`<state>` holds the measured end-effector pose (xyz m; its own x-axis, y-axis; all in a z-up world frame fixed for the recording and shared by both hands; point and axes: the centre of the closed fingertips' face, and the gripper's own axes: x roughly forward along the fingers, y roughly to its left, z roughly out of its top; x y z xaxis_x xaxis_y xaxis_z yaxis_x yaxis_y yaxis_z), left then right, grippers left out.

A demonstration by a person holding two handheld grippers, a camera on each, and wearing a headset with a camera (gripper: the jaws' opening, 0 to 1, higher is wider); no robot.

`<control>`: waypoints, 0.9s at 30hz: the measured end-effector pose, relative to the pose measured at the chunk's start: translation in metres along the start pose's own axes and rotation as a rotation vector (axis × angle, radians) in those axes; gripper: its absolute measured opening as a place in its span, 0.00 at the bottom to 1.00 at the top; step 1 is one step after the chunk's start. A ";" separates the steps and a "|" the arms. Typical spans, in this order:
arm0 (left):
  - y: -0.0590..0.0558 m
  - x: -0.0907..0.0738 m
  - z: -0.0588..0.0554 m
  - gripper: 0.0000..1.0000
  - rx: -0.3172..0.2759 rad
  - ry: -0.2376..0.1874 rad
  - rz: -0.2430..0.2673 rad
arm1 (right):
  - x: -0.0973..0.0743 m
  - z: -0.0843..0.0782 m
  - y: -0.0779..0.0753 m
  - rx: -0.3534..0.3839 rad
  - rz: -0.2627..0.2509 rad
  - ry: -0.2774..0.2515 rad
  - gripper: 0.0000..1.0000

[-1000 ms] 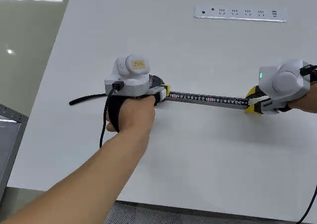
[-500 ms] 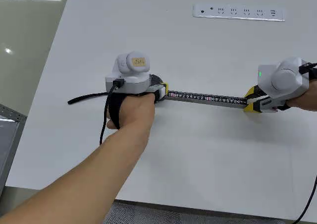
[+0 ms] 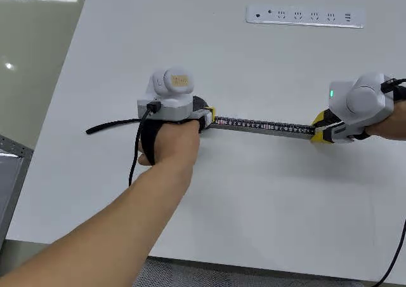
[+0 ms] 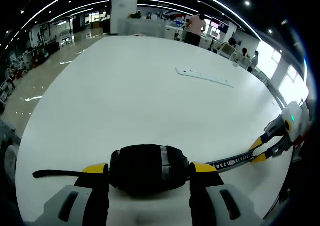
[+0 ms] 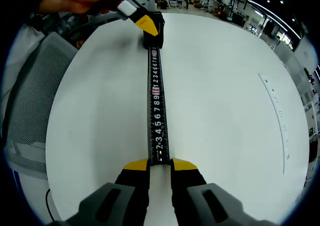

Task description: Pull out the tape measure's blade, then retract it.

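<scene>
The black tape measure case [image 4: 149, 167] sits on the white table, clamped between the yellow-tipped jaws of my left gripper [image 3: 204, 118], which is shut on it. Its black blade [image 3: 263, 126] with white numerals runs flat over the table to the right. My right gripper [image 3: 319, 133] is shut on the blade's end. In the right gripper view the blade [image 5: 156, 101] stretches straight from my right gripper [image 5: 160, 164] to the case [image 5: 152, 32]. The case's black wrist strap [image 3: 109, 126] trails left on the table.
A white power strip [image 3: 306, 16] lies at the far side of the table. The table's left edge borders a glossy floor [image 3: 32, 46]. A grey mesh chair back [image 5: 27, 106] stands beside the table in the right gripper view. People stand in the far background.
My right gripper has moved a little to the left, toward the case, and the exposed blade is slightly shorter. The left gripper and case stay in place.
</scene>
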<state>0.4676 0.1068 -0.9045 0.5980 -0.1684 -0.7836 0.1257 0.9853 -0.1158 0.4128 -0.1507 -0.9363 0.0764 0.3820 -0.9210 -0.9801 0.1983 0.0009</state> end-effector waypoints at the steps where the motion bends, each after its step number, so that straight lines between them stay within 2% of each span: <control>1: 0.000 0.000 0.000 0.62 -0.003 0.000 0.001 | 0.000 0.000 0.000 0.000 0.000 0.000 0.16; 14: 0.000 0.001 -0.001 0.62 -0.004 -0.007 -0.001 | 0.000 0.000 0.000 -0.006 -0.001 0.003 0.16; 27: -0.001 0.000 0.000 0.60 0.024 -0.031 -0.012 | 0.000 0.000 0.000 0.002 -0.007 0.000 0.15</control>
<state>0.4675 0.1062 -0.9049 0.6204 -0.1818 -0.7629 0.1519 0.9822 -0.1105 0.4132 -0.1506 -0.9366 0.0829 0.3807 -0.9210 -0.9792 0.2027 -0.0044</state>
